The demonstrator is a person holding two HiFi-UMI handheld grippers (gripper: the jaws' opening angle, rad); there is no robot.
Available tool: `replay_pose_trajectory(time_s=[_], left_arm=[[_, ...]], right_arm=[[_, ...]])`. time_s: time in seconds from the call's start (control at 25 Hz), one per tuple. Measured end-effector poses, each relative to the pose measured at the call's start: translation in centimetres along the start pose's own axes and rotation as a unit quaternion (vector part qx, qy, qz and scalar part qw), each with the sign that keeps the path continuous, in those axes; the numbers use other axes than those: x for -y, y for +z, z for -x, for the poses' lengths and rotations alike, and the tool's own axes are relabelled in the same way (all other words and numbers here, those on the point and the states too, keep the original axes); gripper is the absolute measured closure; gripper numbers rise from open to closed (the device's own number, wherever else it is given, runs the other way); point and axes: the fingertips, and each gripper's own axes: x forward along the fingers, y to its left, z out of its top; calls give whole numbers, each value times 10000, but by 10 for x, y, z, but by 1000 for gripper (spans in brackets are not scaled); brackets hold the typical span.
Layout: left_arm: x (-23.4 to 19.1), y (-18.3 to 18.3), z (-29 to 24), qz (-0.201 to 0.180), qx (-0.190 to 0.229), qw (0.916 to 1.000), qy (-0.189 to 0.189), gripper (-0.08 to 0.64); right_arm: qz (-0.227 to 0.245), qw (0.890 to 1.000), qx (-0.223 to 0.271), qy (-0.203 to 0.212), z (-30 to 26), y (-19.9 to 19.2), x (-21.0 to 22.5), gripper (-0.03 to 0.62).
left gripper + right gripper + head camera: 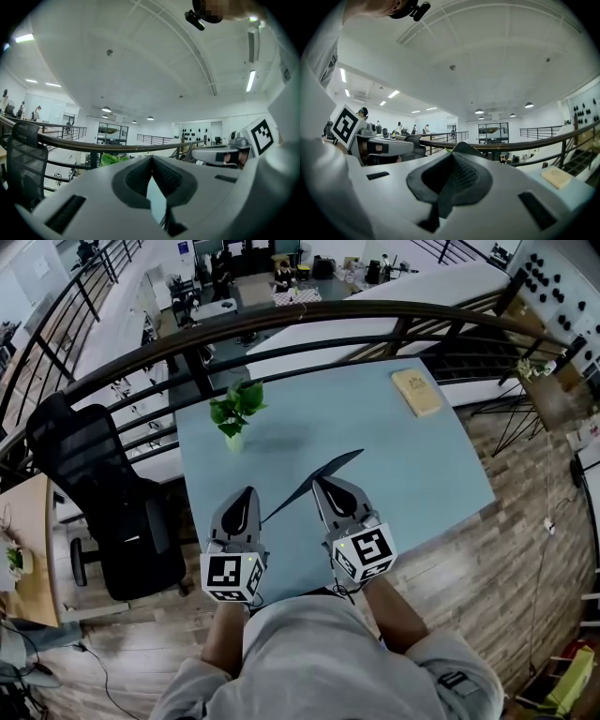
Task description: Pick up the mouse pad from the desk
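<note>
Mouse pad [339, 463] is up off the desk [422, 474], pinched in the right gripper [320, 483].
It hangs edge-on, long axis slanting from beside the left gripper [248, 494] away to the right. Only 1 gripper has it; the left one's jaws are closed on nothing.

Black mouse pad [330, 469], pale blue desk [422, 465], green plant [236, 409], tan block [416, 392], black chair [84, 456]

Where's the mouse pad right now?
Head view: the mouse pad is tilted up over the blue desk, pinched in the right gripper, beside the left gripper.
</note>
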Motion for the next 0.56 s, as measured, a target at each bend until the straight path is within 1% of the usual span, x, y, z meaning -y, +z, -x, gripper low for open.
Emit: replay_pose_trajectory(time_s=[0.4,0.56], left_arm=[[-4,-5,1,53,-23,10000,-4,548],[-4,-5,3,87,-23,10000,6,548]], right_arm=[[129,9999,0,-16,-1,4,-3,586],[108,9999,-48,-19,0,2,-3,586]])
